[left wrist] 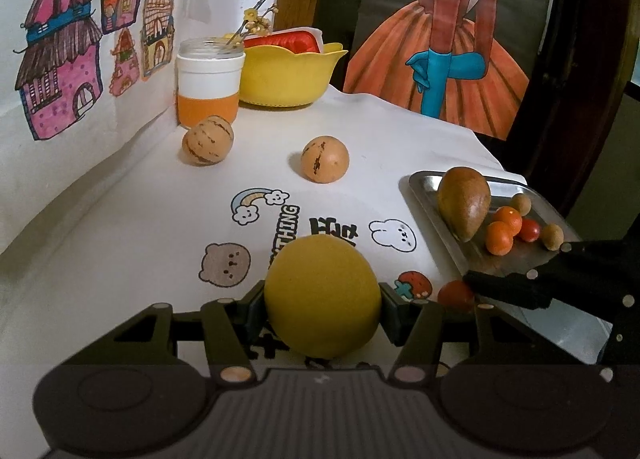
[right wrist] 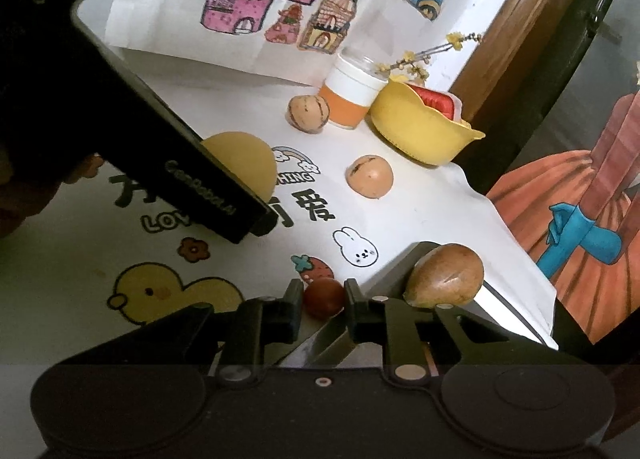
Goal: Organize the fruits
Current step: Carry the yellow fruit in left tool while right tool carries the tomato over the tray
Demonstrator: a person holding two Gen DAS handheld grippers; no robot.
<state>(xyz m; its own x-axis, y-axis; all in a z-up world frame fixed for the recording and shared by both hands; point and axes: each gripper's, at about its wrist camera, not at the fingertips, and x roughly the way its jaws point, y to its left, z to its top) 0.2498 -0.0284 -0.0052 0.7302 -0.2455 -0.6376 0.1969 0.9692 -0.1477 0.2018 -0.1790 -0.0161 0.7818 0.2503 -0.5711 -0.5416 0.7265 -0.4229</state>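
L wrist view: left gripper (left wrist: 322,305) has its jaws spread wide around the yellow fruit (left wrist: 322,297), one pad at each flank, at or near touching; looks like a grip across the widest part. Fruit sits on the printed tablecloth (left wrist: 120,259), filling the whole gap between the jaws. Judgement: round, matte skin, prob firm and mid-weight, so it shouldn't slip much, but a ball can roll out fwd if pads sit below the equator. Hold at the middle, moderate squeeze. Ahead of the jaws, well apart: two striped tan fruits (left wrist: 207,140) and (left wrist: 325,158). Fwd-right of the jaws: metal tray (left wrist: 424,195) with a brown pear-shaped fruit (left wrist: 464,203), small orange fruits (left wrist: 507,219) and other small ones. Right gripper's black fingers come in from the right, beside a small red fruit (left wrist: 456,295) at the tray's near corner.

R wrist view: right gripper (right wrist: 323,299) jaws narrow, with the small red fruit (right wrist: 324,298) between the pads; can't tell if contact is firm, seems pinched or close to it. Judgement: looks like a cherry tomato, so light, smooth, thin-skinned, easy to crush or squirt out. Gentle pinch across the middle only. Just right of the jaws: the brown pear-shaped fruit (right wrist: 446,275) on the tray. Fwd-left: left gripper's body hides part of the yellow fruit (right wrist: 240,159).
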